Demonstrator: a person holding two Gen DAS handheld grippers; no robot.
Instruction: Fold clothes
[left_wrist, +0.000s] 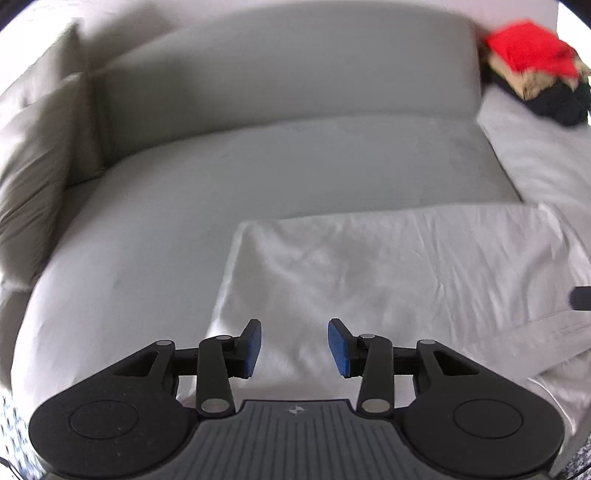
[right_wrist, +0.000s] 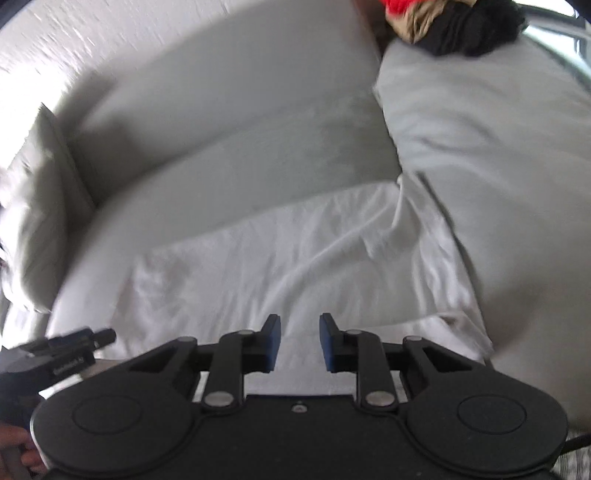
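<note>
Grey sofa (left_wrist: 295, 155) bears a folded white garment (left_wrist: 388, 266); clothes pile (left_wrist: 535, 66) far right; left gripper (left_wrist: 294, 347) and right gripper (right_wrist: 300, 341) both spread, empty

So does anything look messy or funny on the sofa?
Mostly no. The white folded cloth lies flat on the grey sofa seat, just wrinkled, with one side running up against the light grey cushion. The one untidy spot is the heap of red, tan and black clothes bunched in the far corner, not folded.
</note>
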